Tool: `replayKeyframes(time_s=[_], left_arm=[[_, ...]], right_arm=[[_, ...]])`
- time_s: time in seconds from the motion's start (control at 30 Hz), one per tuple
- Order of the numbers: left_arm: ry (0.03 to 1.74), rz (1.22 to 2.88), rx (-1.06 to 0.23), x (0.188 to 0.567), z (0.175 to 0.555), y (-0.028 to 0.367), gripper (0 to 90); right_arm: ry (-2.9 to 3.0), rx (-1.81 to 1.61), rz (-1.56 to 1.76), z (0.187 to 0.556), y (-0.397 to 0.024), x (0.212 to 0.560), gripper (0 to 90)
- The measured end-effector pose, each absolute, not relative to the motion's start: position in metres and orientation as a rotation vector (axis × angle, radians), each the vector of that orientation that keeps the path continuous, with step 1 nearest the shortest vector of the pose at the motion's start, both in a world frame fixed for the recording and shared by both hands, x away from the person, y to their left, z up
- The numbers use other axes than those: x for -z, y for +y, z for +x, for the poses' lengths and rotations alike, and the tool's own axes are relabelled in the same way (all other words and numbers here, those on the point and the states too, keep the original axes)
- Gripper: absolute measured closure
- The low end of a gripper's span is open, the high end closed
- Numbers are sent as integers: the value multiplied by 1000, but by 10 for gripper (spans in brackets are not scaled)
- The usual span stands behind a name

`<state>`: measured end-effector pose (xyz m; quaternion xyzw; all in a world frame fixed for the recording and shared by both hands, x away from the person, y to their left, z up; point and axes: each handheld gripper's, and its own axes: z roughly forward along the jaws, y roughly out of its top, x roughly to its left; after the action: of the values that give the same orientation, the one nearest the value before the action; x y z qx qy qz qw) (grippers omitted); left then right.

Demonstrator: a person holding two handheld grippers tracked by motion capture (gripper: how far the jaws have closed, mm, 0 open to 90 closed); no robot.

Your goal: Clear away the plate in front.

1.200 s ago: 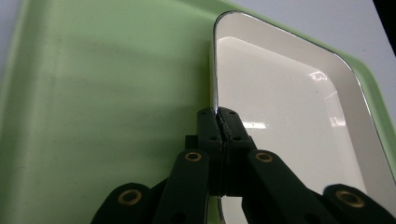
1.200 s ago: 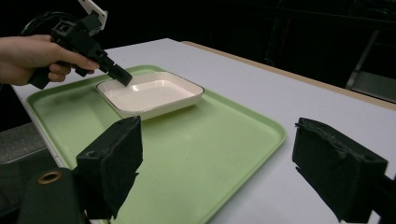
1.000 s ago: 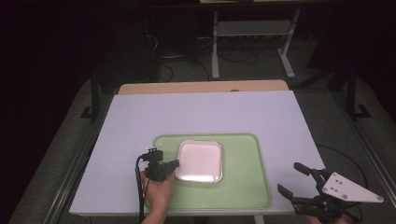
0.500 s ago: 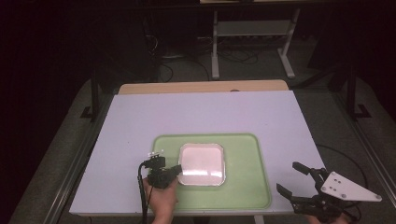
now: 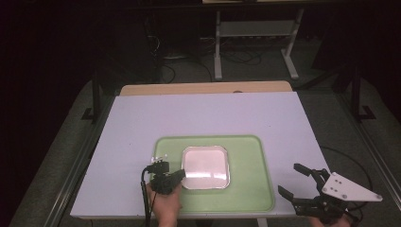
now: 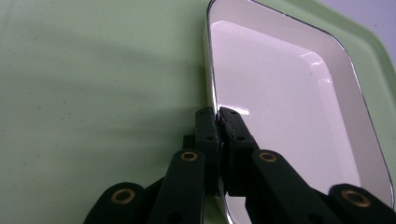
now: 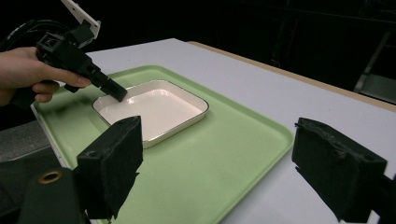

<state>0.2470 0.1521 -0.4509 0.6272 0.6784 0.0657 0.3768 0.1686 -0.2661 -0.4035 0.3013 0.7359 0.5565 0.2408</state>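
Note:
A square white dish [image 5: 206, 165] with a thin dark rim lies in the middle of a pale green tray [image 5: 250, 165] on the white table [image 5: 189, 113]. My left gripper [image 5: 177, 176] is shut on the dish's left rim. In the left gripper view the jaws pinch that rim, with the dish [image 6: 289, 107] to the right and the tray [image 6: 93, 93] to the left. My right gripper [image 5: 288, 178] hangs open at the table's front right corner, off the tray, holding nothing. In the right gripper view its gap [image 7: 219, 140] frames the tray [image 7: 210, 158], the dish [image 7: 154, 107] and the left gripper [image 7: 116, 93].
A wooden strip [image 5: 203, 88] runs along the table's far edge. Beyond it a metal stand [image 5: 255, 33] and cables lie on the dark floor. Bare white table surrounds the tray on the left, far and right sides.
The left gripper and the dish have slid slightly toward the front of the tray, and the dish now sits squarer. The right gripper has hardly moved.

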Motion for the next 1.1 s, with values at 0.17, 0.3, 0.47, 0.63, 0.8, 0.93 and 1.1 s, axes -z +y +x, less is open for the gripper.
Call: replayKeyframes(time_s=[0.17,0.3,0.47,0.63,0.8,0.93,1.1], left_arm=[[1722,1610,-167,452,245,151,862],[1717,1606,-171,452,243,149,861],[1706,1619,-170,452,245,150,860],[1697,1625,-174,452,246,149,860],[1689,1638,-173,452,246,150,850],[1663,1660,-182,451,246,150,789],[1653,1666,-197,450,246,153,753]], right_arm=[[2015,-1521,820,169,-265,403,155],[2021,-1519,818,170,-263,403,155],[2021,-1518,816,170,-263,403,155],[2024,-1516,816,170,-263,403,155],[2025,-1514,814,171,-262,403,154],[2025,-1518,812,170,-262,403,154],[2027,-1516,808,170,-262,403,154]])
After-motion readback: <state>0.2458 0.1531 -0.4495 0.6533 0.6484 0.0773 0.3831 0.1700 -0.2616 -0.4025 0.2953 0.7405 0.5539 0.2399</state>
